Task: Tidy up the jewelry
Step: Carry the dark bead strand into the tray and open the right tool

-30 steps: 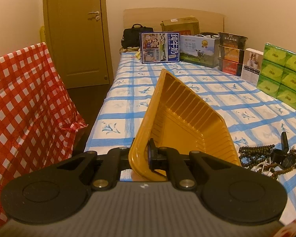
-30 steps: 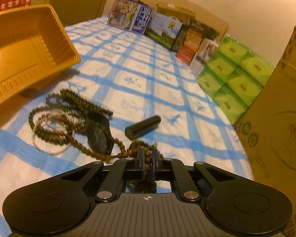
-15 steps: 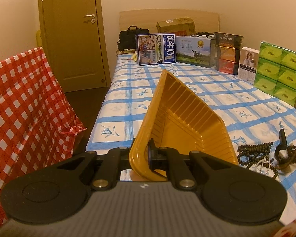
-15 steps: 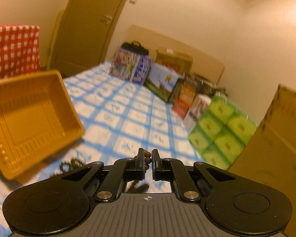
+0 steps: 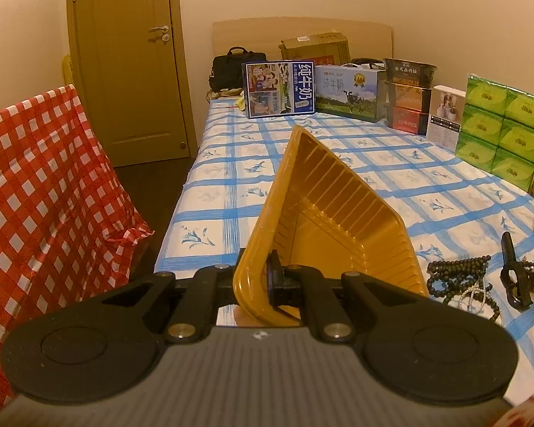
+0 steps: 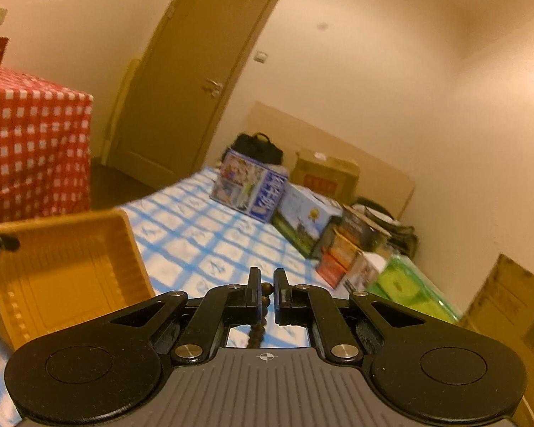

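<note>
Beads [image 6: 266, 297] dangle pinched in your right hand-held gripper [image 6: 266, 290] above the bed [image 5: 391, 178]; your left hand-held gripper [image 5: 256, 279] clamps the tilted yellow tray's [image 5: 324, 213] rim, more beads [image 5: 455, 275] beside it.

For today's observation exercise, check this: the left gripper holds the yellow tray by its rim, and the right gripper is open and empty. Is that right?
Not quite. The right wrist view shows the right gripper shut on a brown bead strand, not empty. The left gripper does hold the yellow tray by its rim.
</note>
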A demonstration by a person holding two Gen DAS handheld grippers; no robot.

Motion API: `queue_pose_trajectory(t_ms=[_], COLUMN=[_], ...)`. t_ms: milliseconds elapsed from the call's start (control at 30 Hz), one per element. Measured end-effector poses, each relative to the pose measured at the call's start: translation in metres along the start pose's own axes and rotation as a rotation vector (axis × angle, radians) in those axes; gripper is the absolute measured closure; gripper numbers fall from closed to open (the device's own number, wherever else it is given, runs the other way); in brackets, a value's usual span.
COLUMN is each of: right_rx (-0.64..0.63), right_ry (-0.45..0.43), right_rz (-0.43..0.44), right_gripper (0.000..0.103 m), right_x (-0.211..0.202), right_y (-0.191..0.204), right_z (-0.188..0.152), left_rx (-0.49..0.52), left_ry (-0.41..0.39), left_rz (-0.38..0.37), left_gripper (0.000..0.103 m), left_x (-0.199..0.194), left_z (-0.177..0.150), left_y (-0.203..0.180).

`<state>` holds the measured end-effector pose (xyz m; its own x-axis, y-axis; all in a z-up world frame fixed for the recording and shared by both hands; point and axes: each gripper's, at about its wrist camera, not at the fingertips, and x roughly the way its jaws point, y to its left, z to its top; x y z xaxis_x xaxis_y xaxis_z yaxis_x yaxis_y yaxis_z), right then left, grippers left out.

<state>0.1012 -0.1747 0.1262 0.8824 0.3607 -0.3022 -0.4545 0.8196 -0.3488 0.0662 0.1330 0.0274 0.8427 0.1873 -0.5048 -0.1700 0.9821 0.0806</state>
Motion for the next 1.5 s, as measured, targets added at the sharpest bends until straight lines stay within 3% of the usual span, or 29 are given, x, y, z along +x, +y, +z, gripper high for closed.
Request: queue_pose_trajectory(t_ms=[300, 433, 600, 800, 1033, 1267, 1333, 1367, 1400, 1433, 1500], right_rx=[0.031, 0.038, 0.065, 0.099, 0.212, 0.296, 0.326, 0.337, 0.356, 0.379, 0.418], right_ry=[-0.069, -0.058, 0.028, 0.134, 0.279, 0.339, 0.342, 0.338, 0.329, 0.313, 0.282], right_rz=[0.153, 0.234, 0.362, 0.452, 0.554, 0.615, 0.615, 0.6, 0.587, 0.572, 0.53], right_gripper=[0.097, 0.097, 0.097, 0.097, 0.097, 0.096, 0.091, 0.074, 0.049, 0.041, 0.039], right_x=[0.026, 0.045, 0.081, 0.118, 0.146, 0.147, 0.145, 0.142, 0.139, 0.134, 0.121], right_y=[0.039, 0.064, 0.102, 0.136, 0.141, 0.134, 0.129, 0.125, 0.12, 0.114, 0.099], right_z=[0.042, 0.05, 0.042, 0.021, -0.008, -0.029, -0.032, -0.035, -0.037, -0.04, -0.047], left_rx=[-0.002, -0.019, -0.044, -0.066, -0.076, -0.077, -0.078, -0.077, -0.078, -0.078, -0.082], left_ry=[0.007, 0.018, 0.026, 0.038, 0.043, 0.045, 0.045, 0.046, 0.047, 0.048, 0.052], left_rz=[-0.012, -0.018, -0.031, -0.039, -0.043, -0.043, -0.043, -0.043, -0.043, -0.043, -0.043], left_gripper=[0.096, 0.096, 0.096, 0.096, 0.096, 0.096, 0.096, 0.096, 0.096, 0.096, 0.096], left_x=[0.001, 0.005, 0.005, 0.007, 0.008, 0.008, 0.008, 0.008, 0.008, 0.008, 0.009], left_z=[0.001, 0.0, 0.0, 0.0, 0.001, 0.001, 0.001, 0.001, 0.001, 0.001, 0.0], left_y=[0.0, 0.004, 0.007, 0.011, 0.013, 0.014, 0.014, 0.014, 0.014, 0.015, 0.015])
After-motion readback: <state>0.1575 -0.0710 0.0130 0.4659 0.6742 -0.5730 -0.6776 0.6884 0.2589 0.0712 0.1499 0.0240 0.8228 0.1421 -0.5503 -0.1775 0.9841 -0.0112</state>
